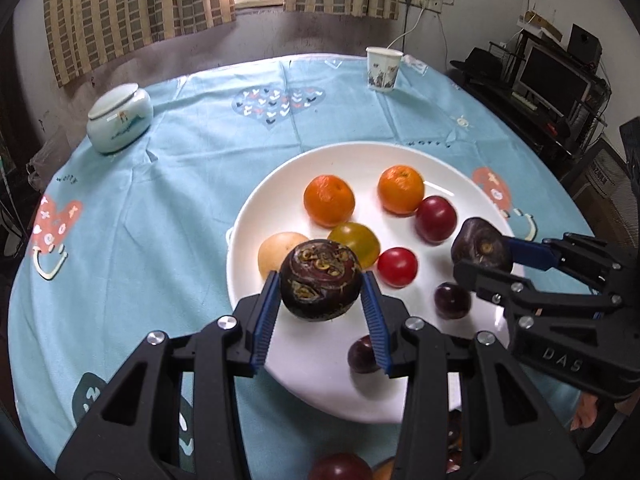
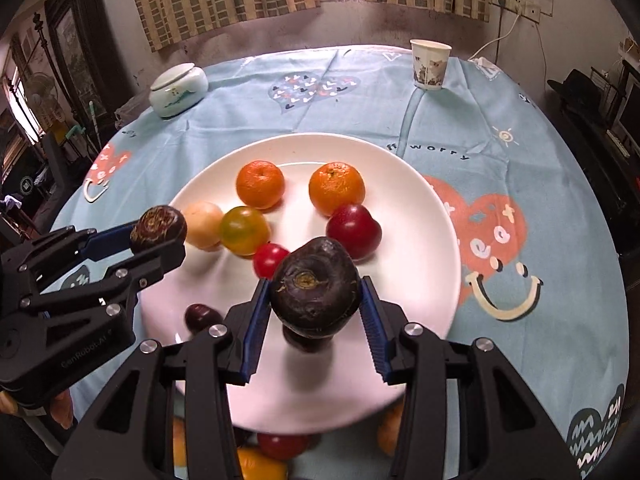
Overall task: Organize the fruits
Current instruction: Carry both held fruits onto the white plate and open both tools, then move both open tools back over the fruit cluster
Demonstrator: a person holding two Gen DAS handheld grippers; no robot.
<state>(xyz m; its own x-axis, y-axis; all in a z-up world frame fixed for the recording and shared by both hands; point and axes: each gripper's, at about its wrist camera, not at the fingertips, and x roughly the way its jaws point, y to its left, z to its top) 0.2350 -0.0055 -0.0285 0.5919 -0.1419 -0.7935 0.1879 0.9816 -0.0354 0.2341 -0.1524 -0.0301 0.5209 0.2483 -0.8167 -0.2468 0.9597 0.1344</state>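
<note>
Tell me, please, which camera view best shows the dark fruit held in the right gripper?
The right wrist view: the dark fruit sits centred and large between the right gripper, showing its stem scar. The left wrist view shows the same fruit only small at the right side, part-covered by a gripper finger.

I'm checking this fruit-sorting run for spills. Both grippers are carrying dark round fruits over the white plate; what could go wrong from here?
1. The left gripper pinches its dark fruit only at the sides, so the round fruit could slip.
2. The right gripper carries its dark fruit close alongside, so the grippers might collide.
3. A dropped fruit could knock the red tomato or roll off the plate.
</note>
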